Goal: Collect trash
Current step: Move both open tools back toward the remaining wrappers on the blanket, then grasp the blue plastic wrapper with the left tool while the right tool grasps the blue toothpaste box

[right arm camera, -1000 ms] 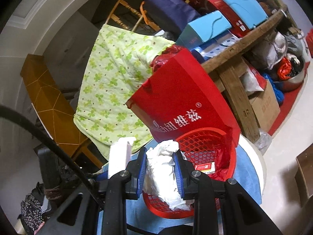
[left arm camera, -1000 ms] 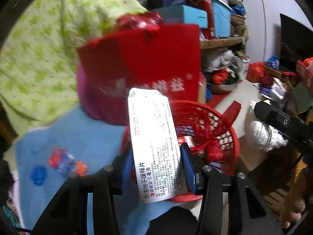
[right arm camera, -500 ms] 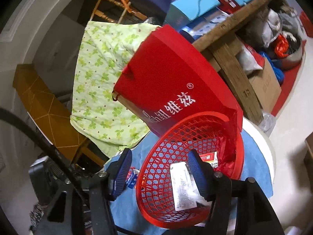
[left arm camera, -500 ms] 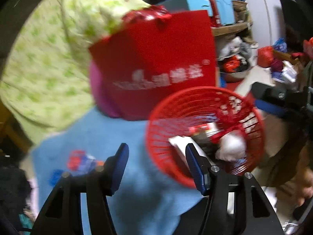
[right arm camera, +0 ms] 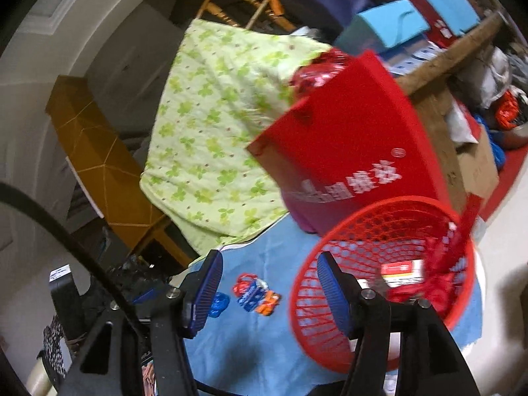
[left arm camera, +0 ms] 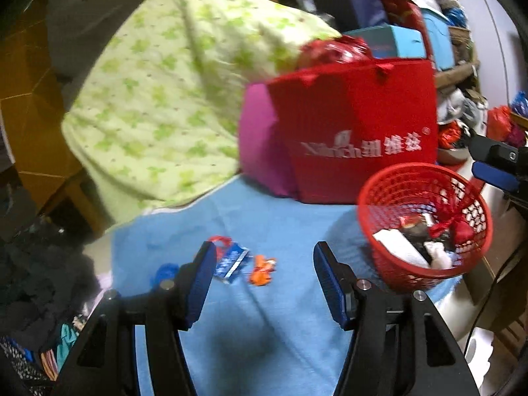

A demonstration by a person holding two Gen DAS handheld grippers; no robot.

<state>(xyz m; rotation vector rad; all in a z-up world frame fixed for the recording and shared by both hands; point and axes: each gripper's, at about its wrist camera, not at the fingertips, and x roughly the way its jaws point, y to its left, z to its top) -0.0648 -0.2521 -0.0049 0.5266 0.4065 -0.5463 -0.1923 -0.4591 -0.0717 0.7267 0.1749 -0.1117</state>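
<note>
Starting at the left of my left-wrist view, the blue cloth (left arm camera: pixel 264 224) on the table carries the trash I have yet to gather: a blue scrap (left arm camera: pixel 164 272) nearest the edge, then a blue and white wrapper (left arm camera: pixel 232 260) with a red bit at its top, then an orange wrapper (left arm camera: pixel 261 265) just beside it. My left tool (left arm camera: pixel 262 275) hangs above these with its jaws apart and nothing between them; they have just been opening, and the white packet (left arm camera: pixel 401 247) it carried lies in the red basket (left arm camera: pixel 379 184) with the crumpled tissue (left arm camera: pixel 437 254). Behind stand the green quilt (left arm camera: pixel 171 92) and the red bag (left arm camera: pixel 356 132), and the basket sits at the right, near the table's edge.

In the right-wrist view the same three scraps show left of the basket (right arm camera: pixel 330 247). My right tool (right arm camera: pixel 269 288) is also spread wide and empty, its jaws having just opened, with the right jaw over the basket rim.

To do the next pick-up well, I judge the left tool should take the blue and white wrapper first, since it lies closest under its jaws. I would tip the tool down, straddle the wrapper across its narrow side and close gently so the thin foil does not slide on the cloth. The orange wrapper touches or nearly touches it, so I would come in from the left to avoid pushing both away, and keep the right tool clear of the basket rim so it is not tipped off the table
</note>
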